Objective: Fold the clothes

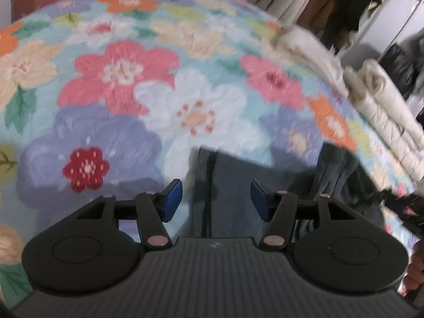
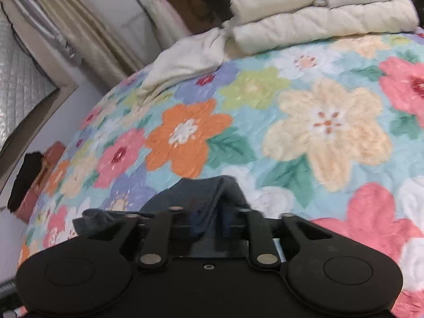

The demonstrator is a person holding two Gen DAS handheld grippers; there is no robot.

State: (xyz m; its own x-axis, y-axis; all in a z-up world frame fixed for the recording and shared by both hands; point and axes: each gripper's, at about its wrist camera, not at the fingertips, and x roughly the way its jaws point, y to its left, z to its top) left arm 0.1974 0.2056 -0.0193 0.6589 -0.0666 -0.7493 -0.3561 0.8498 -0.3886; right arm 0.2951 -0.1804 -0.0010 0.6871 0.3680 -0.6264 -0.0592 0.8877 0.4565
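Our left gripper (image 1: 216, 198) hangs open, the right gripper's (image 2: 209, 228) fingers too blurred to tell, above the dark garment (image 1: 233, 185), bottom centre; it looks partly folded, unfinished.

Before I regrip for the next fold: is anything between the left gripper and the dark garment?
Nothing visible. The left gripper hangs open right over the dark garment on the floral bedspread; the cream quilt lies off at the bed's edge.
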